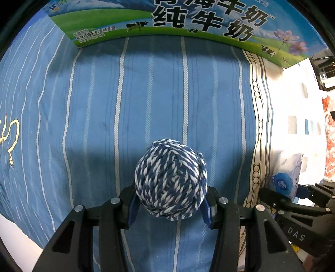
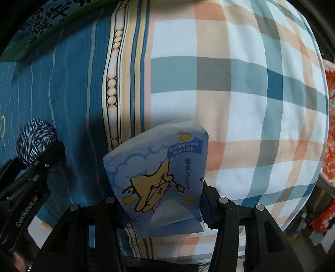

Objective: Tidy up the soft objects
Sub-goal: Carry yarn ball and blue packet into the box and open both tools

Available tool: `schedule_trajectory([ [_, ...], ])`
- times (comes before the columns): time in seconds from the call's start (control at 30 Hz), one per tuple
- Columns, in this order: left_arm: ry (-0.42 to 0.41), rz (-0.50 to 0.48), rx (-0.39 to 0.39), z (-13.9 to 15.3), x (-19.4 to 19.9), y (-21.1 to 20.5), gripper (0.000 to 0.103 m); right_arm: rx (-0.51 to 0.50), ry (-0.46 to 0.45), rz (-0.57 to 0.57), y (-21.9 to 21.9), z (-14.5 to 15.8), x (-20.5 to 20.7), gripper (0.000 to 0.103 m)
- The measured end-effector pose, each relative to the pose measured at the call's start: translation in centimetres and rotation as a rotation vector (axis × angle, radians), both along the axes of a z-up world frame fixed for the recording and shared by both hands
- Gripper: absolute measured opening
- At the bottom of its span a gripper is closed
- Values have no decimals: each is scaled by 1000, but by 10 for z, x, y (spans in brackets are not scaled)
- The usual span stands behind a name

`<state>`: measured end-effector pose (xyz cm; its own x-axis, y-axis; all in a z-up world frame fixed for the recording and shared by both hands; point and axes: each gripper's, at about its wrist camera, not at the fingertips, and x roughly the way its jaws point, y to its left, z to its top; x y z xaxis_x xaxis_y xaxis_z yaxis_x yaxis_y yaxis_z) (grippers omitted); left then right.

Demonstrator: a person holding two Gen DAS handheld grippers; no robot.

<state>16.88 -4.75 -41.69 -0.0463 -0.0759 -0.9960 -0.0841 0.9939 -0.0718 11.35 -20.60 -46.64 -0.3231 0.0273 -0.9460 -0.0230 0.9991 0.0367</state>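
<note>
My left gripper (image 1: 170, 206) is shut on a blue-and-white yarn ball (image 1: 170, 180) and holds it over the blue striped bedsheet (image 1: 146, 94). The ball and the left gripper also show at the left of the right wrist view (image 2: 35, 143). My right gripper (image 2: 163, 209) is shut on a light-blue tissue pack (image 2: 159, 186) with a cartoon print, held over the seam between the blue sheet and a plaid cover (image 2: 240, 83). The tissue pack and right gripper show at the right edge of the left wrist view (image 1: 285, 177).
A milk carton box (image 1: 188, 23) with green and blue print stands at the far edge of the blue sheet, also seen in the right wrist view (image 2: 48, 18). An orange-and-white patterned cloth (image 2: 329, 129) lies at the far right.
</note>
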Motion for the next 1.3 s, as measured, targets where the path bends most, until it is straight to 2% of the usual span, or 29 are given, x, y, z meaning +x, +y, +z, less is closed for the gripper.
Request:
schedule_trajectory([
  [0.13,-15,4,-16,17,0,2,45,-4,-1,11,21,4,6,47],
  [0.2,-40,3,-16,30,0,2,45,8,-11,9,18,10,13,45],
  [0.33,-118,-2,-4,74,13,0,45,38,-66,2,19,38,24,45],
  [0.57,-266,-5,-15,155,20,3,45,80,-220,24,32,120,30,45],
  [0.83,-394,-13,-36,237,23,30,45,124,-362,57,32,214,41,45],
  [0.97,-440,-13,-46,265,21,34,45,134,-421,67,34,248,44,45],
  [1.3,-500,3,-40,290,60,50,45,191,-504,82,39,284,69,45],
])
